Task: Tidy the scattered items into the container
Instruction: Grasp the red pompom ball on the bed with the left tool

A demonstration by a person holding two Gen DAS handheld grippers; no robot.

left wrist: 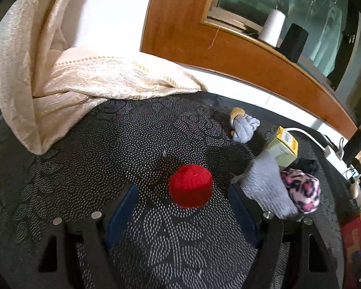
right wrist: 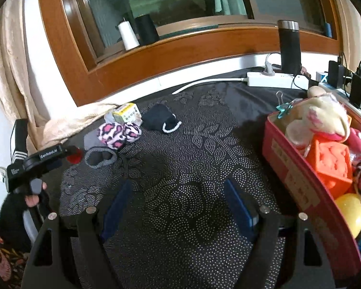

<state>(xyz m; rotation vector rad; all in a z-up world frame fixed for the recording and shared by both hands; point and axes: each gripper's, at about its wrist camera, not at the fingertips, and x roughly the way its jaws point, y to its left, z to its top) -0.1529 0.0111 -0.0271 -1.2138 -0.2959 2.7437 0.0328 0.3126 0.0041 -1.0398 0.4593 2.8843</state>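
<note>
The left gripper (left wrist: 181, 196) is hovering low over the desk with the dark dotted cloth (left wrist: 96, 149), and its blue-padded fingers (left wrist: 122, 209) are standing wide apart. The round red knitted ball (left wrist: 190, 186) is lying on the cloth between the fingertips, a little toward the right one, and nothing is touching it. At 2 o'clock from the ball, the grey knitted sock (left wrist: 264, 183), the pink leopard-print fleece roll (left wrist: 302, 190) and the small yellow-green cardboard box (left wrist: 282, 149) are lying close together. At 12 o'clock, a knotted grey cloth toy (left wrist: 244, 126) is lying alone.

The right gripper (right wrist: 178, 207) is also hanging over bare cloth with its fingers (right wrist: 238, 207) wide and holding nothing. The red fabric container (right wrist: 298, 171) is sitting at 3 o'clock from it, already carrying a cream plush toy (right wrist: 325, 113), an orange plastic cube (right wrist: 332, 161) and a yellow ball (right wrist: 350, 212). A dark knitted pouch with white cord (right wrist: 158, 119) is lying at 11 o'clock.
</note>
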